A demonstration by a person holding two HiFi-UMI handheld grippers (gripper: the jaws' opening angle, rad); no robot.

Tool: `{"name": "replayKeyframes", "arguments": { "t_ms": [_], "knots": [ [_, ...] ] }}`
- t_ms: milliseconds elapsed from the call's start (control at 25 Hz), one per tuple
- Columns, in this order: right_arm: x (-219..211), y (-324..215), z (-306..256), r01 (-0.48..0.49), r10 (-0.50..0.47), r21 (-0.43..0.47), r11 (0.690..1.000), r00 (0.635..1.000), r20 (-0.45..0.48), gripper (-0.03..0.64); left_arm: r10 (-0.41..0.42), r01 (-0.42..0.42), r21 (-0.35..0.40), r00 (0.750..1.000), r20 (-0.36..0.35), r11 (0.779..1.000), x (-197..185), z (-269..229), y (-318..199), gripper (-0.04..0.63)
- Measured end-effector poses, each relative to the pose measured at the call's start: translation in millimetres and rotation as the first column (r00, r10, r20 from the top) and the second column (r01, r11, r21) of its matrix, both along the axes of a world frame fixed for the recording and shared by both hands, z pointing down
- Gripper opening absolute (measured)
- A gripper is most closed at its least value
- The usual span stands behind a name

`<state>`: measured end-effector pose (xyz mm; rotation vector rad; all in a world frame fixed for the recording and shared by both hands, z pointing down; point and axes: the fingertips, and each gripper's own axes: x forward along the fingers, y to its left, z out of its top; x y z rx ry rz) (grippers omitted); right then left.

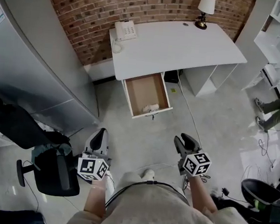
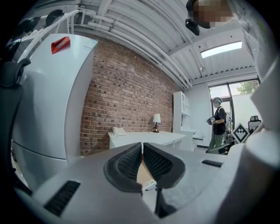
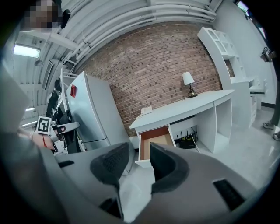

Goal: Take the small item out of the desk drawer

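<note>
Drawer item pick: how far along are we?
Done: the drawer is pulled open. In hand: nothing. The right gripper is open and empty, the left gripper shut on nothing, both short of the desk. Left: the small white item lies inside the drawer; approach, grip, lift out.

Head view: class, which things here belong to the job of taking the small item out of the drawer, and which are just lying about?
For the job: drawer, standing open; small item inside it; desk; left gripper; right gripper.

Lying about: phone; lamp; fridge; chair.
</note>
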<state>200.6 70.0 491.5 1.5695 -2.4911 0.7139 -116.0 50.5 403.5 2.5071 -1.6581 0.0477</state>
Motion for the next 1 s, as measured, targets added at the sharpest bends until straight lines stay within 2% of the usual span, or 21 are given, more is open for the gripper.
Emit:
{"name": "replayKeyframes", "arguments": {
  "t_ms": [480, 720, 880, 1000],
  "knots": [
    [-14, -27, 27, 0.029, -0.027, -0.079, 0.996, 0.999, 0.03, 0.156, -0.023, 0.024, -0.061, 0.999, 0.026, 0.998, -10, 19, -31, 0.015],
    [-18, -64, 45, 0.006, -0.005, -0.126, 0.992, 1.0, 0.012, 0.156, 0.059, -0.056, -0.057, 0.996, 0.065, 0.997, 3, 32, -84, 0.015],
    [-27, -90, 55, 0.007, -0.004, -0.174, 0.985, 1.0, 0.019, 0.163, 0.103, -0.1, -0.054, 0.993, 0.058, 0.994, 12, 33, -122, 0.015],
    [-37, -114, 65, -0.007, 0.013, -0.214, 0.977, 1.0, 0.026, 0.163, 0.14, -0.135, -0.079, 0.988, 0.065, 0.988, 13, 44, -148, 0.015]
  ]
}}
